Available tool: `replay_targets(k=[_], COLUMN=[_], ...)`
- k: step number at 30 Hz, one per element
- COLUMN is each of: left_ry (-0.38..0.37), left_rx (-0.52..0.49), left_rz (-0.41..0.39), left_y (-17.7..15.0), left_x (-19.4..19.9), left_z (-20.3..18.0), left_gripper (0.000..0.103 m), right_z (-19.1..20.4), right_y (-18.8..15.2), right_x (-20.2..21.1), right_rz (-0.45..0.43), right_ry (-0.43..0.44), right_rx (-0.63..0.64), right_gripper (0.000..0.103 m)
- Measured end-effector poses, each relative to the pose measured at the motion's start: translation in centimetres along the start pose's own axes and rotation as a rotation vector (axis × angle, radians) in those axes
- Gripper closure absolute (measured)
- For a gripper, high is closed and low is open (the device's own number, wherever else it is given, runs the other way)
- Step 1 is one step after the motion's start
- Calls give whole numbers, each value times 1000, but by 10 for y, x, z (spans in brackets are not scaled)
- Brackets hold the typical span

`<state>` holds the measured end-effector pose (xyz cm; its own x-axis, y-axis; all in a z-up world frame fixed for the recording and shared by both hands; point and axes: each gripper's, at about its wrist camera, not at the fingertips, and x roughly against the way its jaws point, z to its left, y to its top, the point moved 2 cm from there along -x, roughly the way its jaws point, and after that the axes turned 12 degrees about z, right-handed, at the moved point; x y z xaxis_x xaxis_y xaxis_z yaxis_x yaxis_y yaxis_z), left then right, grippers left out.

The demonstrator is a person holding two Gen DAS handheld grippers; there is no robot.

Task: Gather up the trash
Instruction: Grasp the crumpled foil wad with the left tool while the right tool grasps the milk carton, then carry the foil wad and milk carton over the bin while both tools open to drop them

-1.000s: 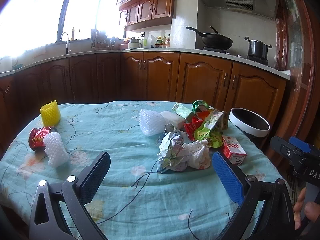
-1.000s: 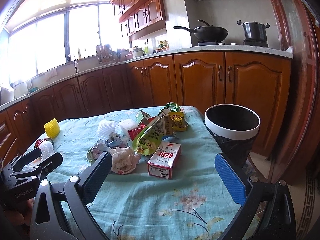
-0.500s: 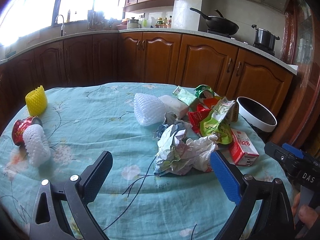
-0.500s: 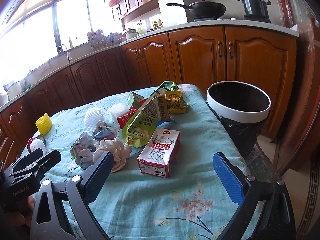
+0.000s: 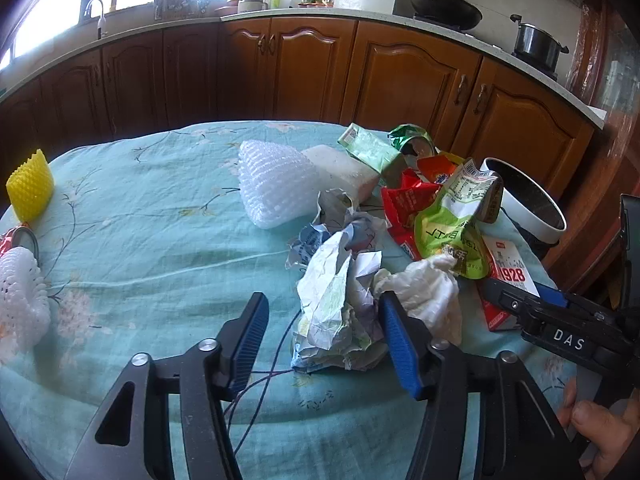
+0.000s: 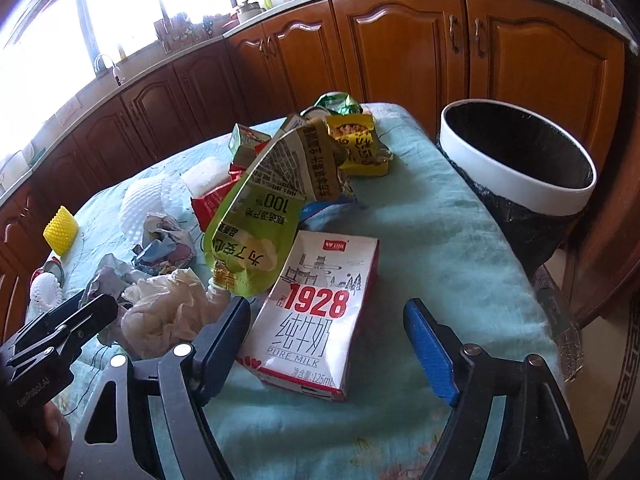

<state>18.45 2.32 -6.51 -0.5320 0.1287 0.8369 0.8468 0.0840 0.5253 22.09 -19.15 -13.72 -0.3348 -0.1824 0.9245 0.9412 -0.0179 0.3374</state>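
On the teal tablecloth (image 5: pixel 160 240), a crumpled paper wad (image 5: pixel 336 280) lies between the fingers of my left gripper (image 5: pixel 323 302). Its jaws are closing; the right pad is at the paper and the left pad stands clear. My right gripper (image 6: pixel 326 306) straddles a white and red "1928" milk carton (image 6: pixel 316 320), also seen in the left view (image 5: pixel 508 264). Its jaws are closing too, with a gap at the blue right pad. The white-rimmed trash bin (image 6: pixel 516 196) stands off the table's right edge.
Beyond the carton lie a green snack bag (image 6: pixel 256 232), a white tissue (image 6: pixel 168 312), a yellow packet (image 6: pixel 360 144) and red wrappers (image 5: pixel 404 204). A white foam net (image 5: pixel 276 184) sits mid-table. A yellow foam net (image 5: pixel 30 188) and a red can (image 5: pixel 16 240) sit far left. Wooden cabinets (image 6: pixel 400 48) lie behind.
Both grippers have come forward and down to the table. The left now brackets the paper wad and the right brackets the milk carton, and both pairs of fingers have narrowed.
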Motion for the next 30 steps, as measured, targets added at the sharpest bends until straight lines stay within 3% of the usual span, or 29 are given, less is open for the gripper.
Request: replay_targets(k=[1, 2, 4, 5, 17, 30], left_ry=[-9, -11, -5, -9, -90, -187], left_rx=[-7, -13, -22, -22, -39, -164], left_rz=[7, 9, -7, -14, -132, -72], left_y=[1, 1, 2, 3, 6, 41], left_x=[-2, -3, 0, 3, 53, 22], left_z=[0, -2, -3, -3, -22, -80], left_gripper=[69, 71, 76, 76, 78, 78], right_z=[0, -1, -1, -2, -30, -78], right_y=[-1, -2, -3, -4, -11, -2], right_x=[-3, -4, -3, 0, 50, 76], right_rz=[15, 21, 16, 9, -81, -132], right_ry=[7, 19, 20, 19, 40, 23], right_rx=[-2, -1, 5, 8, -34, -97], right_gripper=[37, 44, 46, 57, 55, 55])
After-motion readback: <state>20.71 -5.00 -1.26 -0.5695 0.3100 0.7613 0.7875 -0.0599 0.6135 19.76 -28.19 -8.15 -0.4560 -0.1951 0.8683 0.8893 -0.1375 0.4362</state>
